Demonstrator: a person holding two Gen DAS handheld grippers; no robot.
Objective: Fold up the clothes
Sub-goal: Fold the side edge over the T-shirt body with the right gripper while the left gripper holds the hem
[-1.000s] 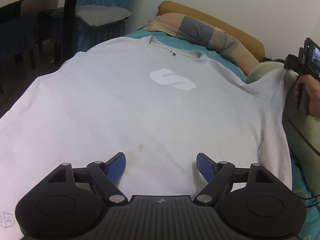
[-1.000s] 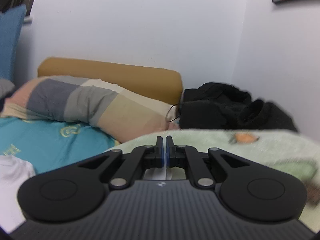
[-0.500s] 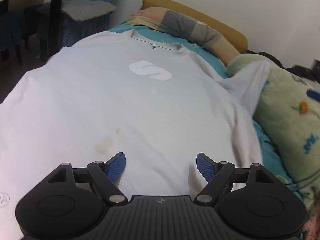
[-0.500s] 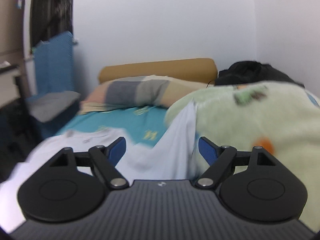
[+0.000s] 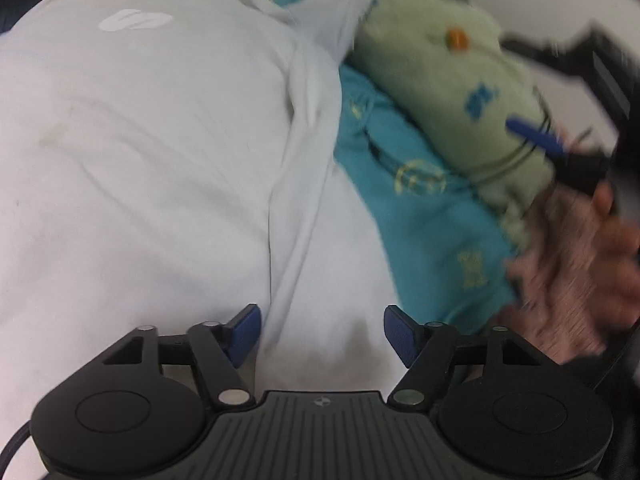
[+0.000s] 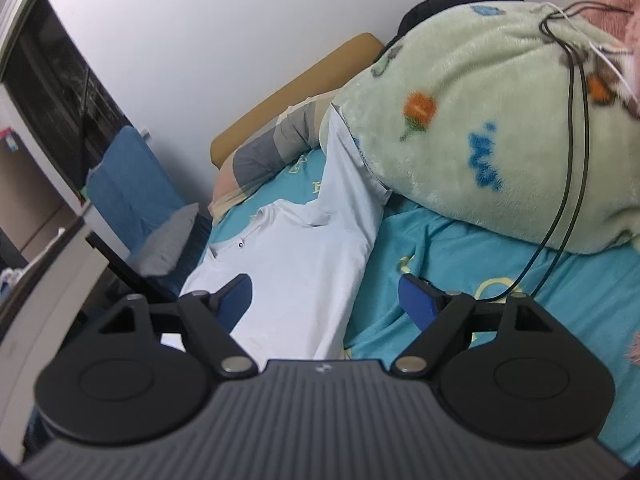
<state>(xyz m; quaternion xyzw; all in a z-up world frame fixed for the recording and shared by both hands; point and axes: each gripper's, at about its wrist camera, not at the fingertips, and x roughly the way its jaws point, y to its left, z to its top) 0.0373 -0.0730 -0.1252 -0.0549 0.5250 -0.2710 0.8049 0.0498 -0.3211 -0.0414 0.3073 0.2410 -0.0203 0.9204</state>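
the white t-shirt is cut off by the left edge of the left wrist view, and its hem is hidden behind the gripper body. the right side of that view is smeared by motion: a hand and the dark device above it cannot be made out clearly. in the right wrist view the sleeve's end is tucked out of sight against the green blanket, and the pillow is partly hidden behind it.

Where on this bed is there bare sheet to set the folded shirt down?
One free patch: the teal sheet between the white T-shirt and the green blanket, though black cables trail across it. The rest is crowded: shirt to one side, blanket to the other, pillow at the head.
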